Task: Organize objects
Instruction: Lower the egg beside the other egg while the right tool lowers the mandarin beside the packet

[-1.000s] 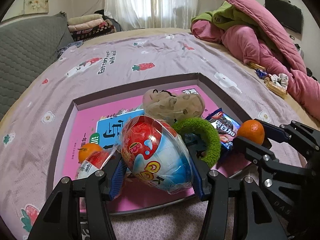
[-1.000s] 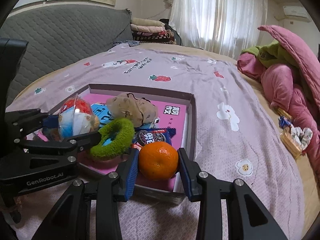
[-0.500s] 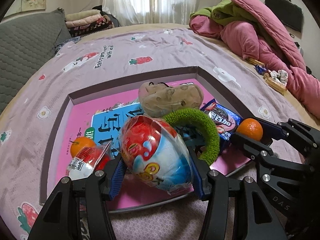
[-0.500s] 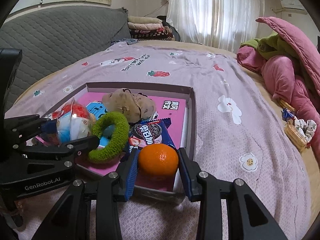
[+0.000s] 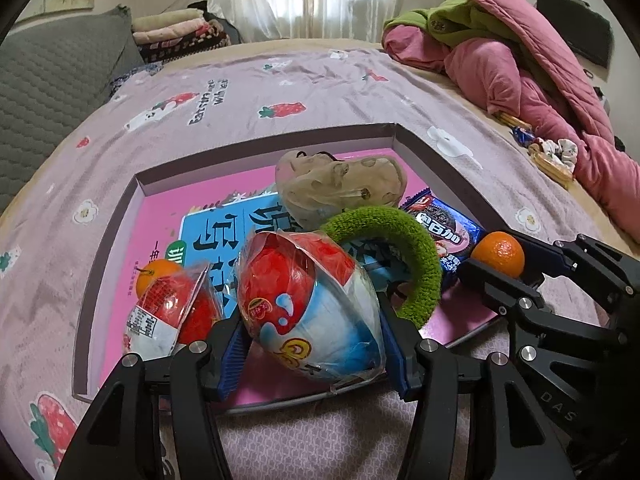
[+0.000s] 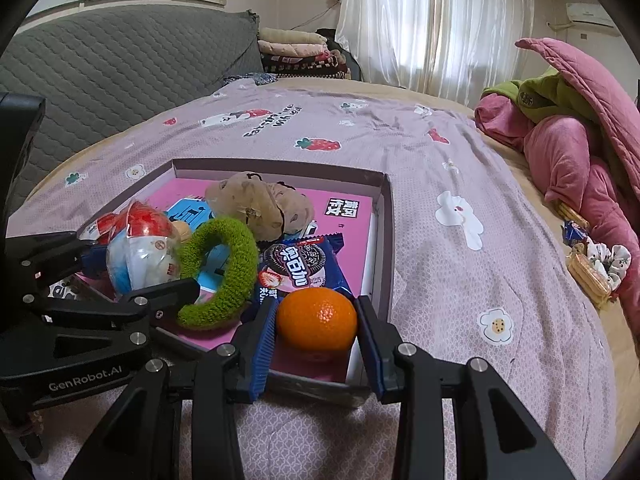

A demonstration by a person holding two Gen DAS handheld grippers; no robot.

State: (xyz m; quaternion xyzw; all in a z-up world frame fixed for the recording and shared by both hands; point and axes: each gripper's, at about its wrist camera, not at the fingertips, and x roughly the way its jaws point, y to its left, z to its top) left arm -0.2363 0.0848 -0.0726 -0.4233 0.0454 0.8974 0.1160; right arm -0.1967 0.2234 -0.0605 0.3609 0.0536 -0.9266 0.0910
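Note:
A shallow box [image 5: 264, 136] [image 6: 380, 216] lies on the bed, lined with a pink book. My left gripper [image 5: 312, 336] is shut on a red, white and blue wrapped egg toy [image 5: 308, 304] [image 6: 140, 252] above the box's near edge. My right gripper [image 6: 316, 332] [image 5: 516, 264] is shut on an orange [image 6: 317, 318] [image 5: 498, 254] over the box's near right corner. In the box lie a green fuzzy ring [image 5: 400, 240] [image 6: 224, 272], a tan plush toy [image 5: 340, 188] [image 6: 260, 200], an Oreo packet [image 5: 440, 224] [image 6: 304, 264], a second egg toy [image 5: 168, 316] and another orange [image 5: 154, 274].
A pink and green quilt [image 5: 520, 60] [image 6: 580, 128] is heaped on the right. Snacks and a scrunchie [image 5: 552, 156] [image 6: 596, 264] lie beside it. A grey headboard [image 6: 100, 72] and folded blankets [image 5: 176, 36] are at the far left.
Both grippers have drawn back and up a little with the egg toy and the orange still held. The second egg toy now shows more fully at the left.

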